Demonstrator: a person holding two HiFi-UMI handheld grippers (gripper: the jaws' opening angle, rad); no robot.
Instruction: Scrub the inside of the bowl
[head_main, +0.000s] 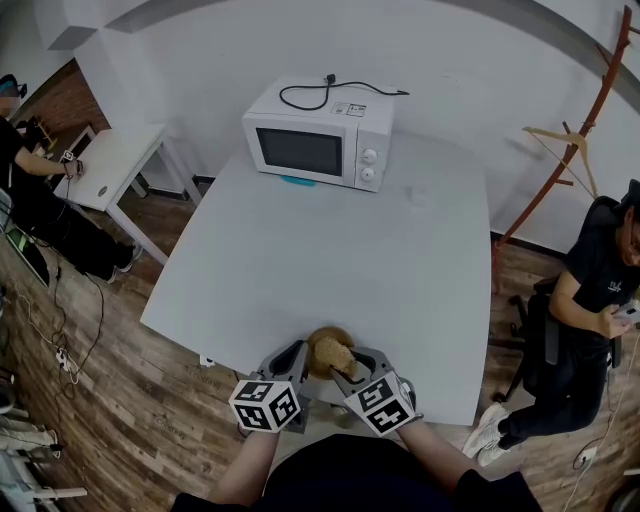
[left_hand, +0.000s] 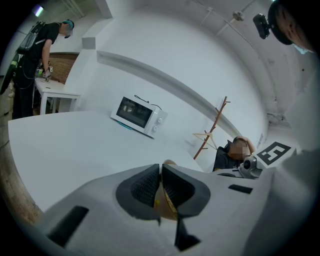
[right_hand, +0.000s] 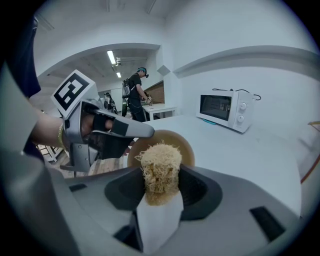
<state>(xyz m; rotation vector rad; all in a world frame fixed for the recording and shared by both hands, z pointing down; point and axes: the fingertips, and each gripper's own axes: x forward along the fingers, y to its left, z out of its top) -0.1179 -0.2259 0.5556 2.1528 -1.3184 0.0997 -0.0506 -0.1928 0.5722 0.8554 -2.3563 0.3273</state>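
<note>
white counter (head_main: 330, 250) stretching ahead of both claws, with a microwave (head_main: 318, 135) at its far edge. tan bowl (right_hand: 186, 144) at the near edge, just ahead of the right claw (right_hand: 161, 175); its rim is pinched between the nearly closed jaws of the left claw (left_hand: 161, 175). fibrous scrubber (right_hand: 160, 162) clamped upright in the right claw, tip before the bowl's opening.

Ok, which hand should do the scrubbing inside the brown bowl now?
Right. The right tongs grip the tan fibrous scrubber at the round brown bowl, while the left tongs pinch its rim, steadying it.
</note>
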